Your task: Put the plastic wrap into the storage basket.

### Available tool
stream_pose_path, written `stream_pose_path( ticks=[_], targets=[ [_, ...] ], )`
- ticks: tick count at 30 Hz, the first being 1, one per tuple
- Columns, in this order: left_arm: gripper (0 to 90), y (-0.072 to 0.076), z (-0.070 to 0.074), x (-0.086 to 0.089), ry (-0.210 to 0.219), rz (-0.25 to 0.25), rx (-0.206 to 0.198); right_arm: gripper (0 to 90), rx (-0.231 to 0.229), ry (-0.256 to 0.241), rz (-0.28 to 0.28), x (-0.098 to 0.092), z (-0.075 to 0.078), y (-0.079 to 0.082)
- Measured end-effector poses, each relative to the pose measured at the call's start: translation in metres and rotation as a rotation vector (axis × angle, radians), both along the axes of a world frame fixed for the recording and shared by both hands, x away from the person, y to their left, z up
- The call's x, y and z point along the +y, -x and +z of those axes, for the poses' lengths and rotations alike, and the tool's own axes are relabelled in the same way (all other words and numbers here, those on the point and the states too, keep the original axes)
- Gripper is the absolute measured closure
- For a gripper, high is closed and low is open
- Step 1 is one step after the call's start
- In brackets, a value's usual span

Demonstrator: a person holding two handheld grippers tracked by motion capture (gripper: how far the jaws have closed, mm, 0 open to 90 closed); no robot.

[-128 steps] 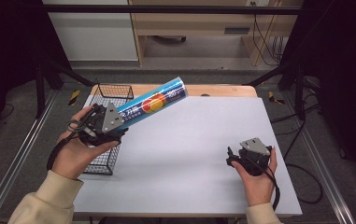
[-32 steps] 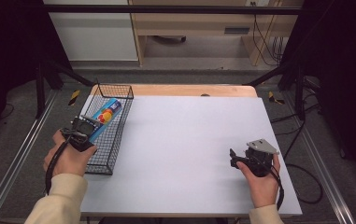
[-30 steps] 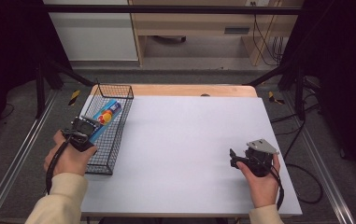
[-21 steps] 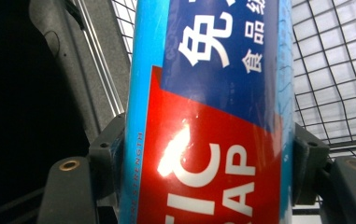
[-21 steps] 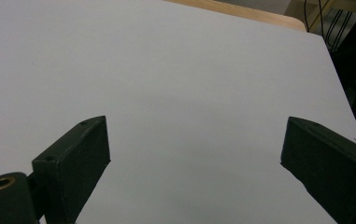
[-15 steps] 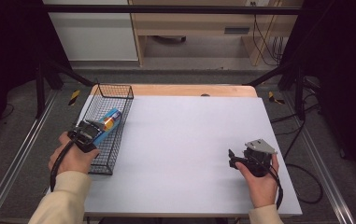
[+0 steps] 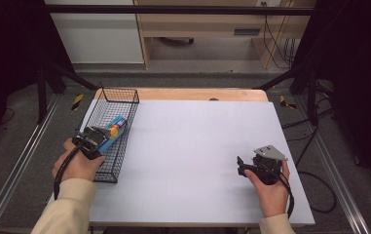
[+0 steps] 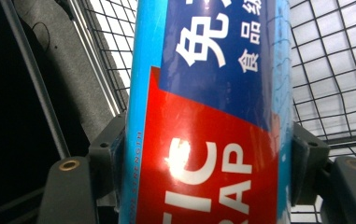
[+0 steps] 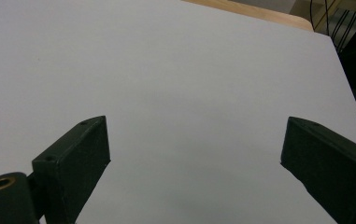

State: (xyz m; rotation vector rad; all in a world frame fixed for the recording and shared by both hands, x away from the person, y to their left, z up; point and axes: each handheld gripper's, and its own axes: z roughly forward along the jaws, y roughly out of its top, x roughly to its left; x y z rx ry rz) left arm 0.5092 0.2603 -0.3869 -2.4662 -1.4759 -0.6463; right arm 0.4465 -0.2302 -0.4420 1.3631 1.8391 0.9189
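A long blue box of plastic wrap [image 7: 115, 128] with a red label lies slanted inside the black wire basket [image 7: 119, 90] at the table's left edge. My left gripper [image 7: 94, 140] is shut on its near end. In the left gripper view the plastic wrap box [image 8: 208, 116] sits tight between both jaws of the left gripper [image 8: 207, 154], with basket mesh [image 8: 334, 70] behind it. My right gripper [image 7: 242, 166] rests low at the table's front right, pointing left. The right gripper view shows that gripper [image 9: 194, 156] open over the bare white tabletop [image 9: 180, 70], nothing between its jaws.
The white table surface [image 7: 197, 146] stretches between the basket and my right hand. A wooden strip [image 7: 183, 94] runs along the far edge. Dark floor, metal rails and cables surround the table.
The left gripper has brought the box down from above the table into the basket, and in the last second shifted it slightly rightward. The right gripper has barely moved.
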Motion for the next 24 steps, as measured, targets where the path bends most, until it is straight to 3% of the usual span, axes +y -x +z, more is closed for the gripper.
stream_pose_path(
  ticks=[15, 24],
  targets=[
    [30.8, -0.0009, -0.0033, -0.0051, -0.056, -0.042, -0.019, 8.3, 0.007, 0.002, 0.011, -0.0004, -0.0008, -0.0005],
    [26.8, -0.0003, -0.0011, -0.006, -0.051, -0.066, -0.04, 8.2, 0.011, 0.004, 0.013, -0.0008, -0.0012, -0.0007]
  ],
)
